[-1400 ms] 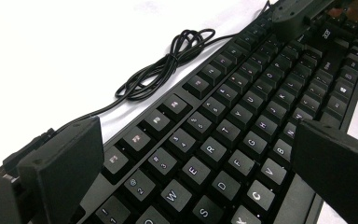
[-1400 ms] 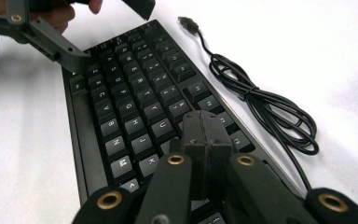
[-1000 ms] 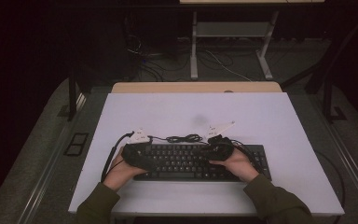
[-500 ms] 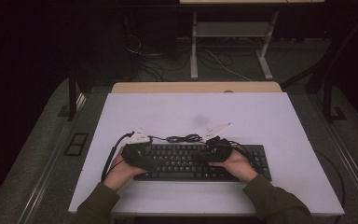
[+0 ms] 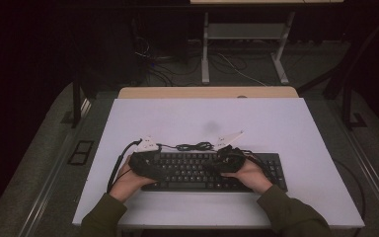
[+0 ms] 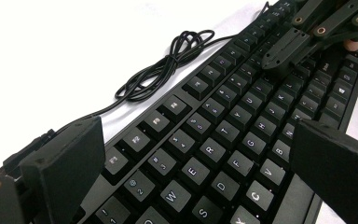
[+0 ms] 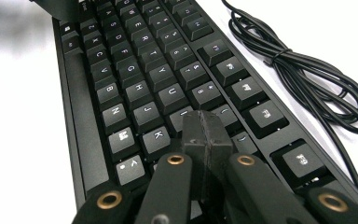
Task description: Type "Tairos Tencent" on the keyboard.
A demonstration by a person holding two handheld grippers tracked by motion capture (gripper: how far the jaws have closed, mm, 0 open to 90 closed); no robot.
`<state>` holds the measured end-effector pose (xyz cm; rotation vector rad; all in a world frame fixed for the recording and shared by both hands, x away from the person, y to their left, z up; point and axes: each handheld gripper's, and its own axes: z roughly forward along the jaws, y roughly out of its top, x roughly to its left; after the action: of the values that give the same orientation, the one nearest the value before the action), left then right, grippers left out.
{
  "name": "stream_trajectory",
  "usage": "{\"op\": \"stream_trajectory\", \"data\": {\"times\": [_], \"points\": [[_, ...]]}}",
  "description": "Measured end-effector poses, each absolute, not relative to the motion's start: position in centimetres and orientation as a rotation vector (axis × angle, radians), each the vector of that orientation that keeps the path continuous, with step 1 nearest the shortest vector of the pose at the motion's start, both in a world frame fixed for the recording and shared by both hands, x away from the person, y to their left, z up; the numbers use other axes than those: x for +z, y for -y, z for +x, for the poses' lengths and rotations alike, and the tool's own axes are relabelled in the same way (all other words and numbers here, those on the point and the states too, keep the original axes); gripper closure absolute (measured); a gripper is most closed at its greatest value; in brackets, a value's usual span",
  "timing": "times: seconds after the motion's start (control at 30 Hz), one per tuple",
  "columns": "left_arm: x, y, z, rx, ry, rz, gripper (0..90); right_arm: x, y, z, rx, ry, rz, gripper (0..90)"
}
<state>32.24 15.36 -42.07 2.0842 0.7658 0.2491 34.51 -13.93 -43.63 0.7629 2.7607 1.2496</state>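
Fingers of the right gripper (image 7: 204, 135) are pressed together with nothing between, tips resting on the black keyboard (image 5: 197, 170) near its middle keys; the left gripper (image 6: 205, 154) hovers with jaws spread wide over the letter rows — the keyboard lies along the white table's (image 5: 276, 123) near edge; beyond it sits a coiled black cable (image 5: 193, 146).

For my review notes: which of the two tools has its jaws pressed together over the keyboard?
The right tool: its jaws meet at the keyboard's right-hand letter keys. The left tool has jaws wide apart.
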Motion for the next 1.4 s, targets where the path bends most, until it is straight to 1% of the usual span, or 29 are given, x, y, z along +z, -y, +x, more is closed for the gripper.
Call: {"op": "stream_trajectory", "data": {"times": [0.47,0.67,0.77,0.9,0.97,1.0,1.03,1.17,1.27,1.4], "points": [[-42.1,-15.3,32.2,0.247,-0.767,2.083,3.3,-43.1,14.2,34.5,1.279,-2.734,0.763,89.0],[-42.1,-15.3,32.2,0.247,-0.768,2.083,3.3,-42.5,14.6,34.5,1.321,-2.708,0.769,86.2],[-42.1,-15.3,32.2,0.247,-0.767,2.083,3.3,-42.3,14.8,34.6,1.341,-2.692,0.775,82.0],[-42.1,-15.3,32.2,0.247,-0.766,2.084,3.4,-42.0,15.2,34.7,1.361,-2.664,0.795,73.4],[-42.1,-15.3,32.2,0.247,-0.765,2.084,3.4,-41.8,15.4,34.7,1.372,-2.642,0.808,66.9],[-42.1,-15.2,32.2,0.247,-0.765,2.084,3.4,-41.7,15.5,34.7,1.375,-2.636,0.811,62.9],[-42.1,-15.2,32.2,0.247,-0.765,2.084,3.4,-41.7,15.6,34.8,1.382,-2.628,0.812,57.1],[-42.1,-15.2,32.2,0.246,-0.766,2.081,3.5,-41.7,15.7,34.9,1.378,-2.602,0.834,41.6],[-42.1,-15.2,32.2,0.247,-0.765,2.083,3.5,-41.7,15.8,34.9,1.373,-2.581,0.843,38.1],[-42.1,-15.3,32.2,0.246,-0.767,2.079,3.8,-41.6,15.8,34.9,1.376,-2.573,0.847,37.4]]}}
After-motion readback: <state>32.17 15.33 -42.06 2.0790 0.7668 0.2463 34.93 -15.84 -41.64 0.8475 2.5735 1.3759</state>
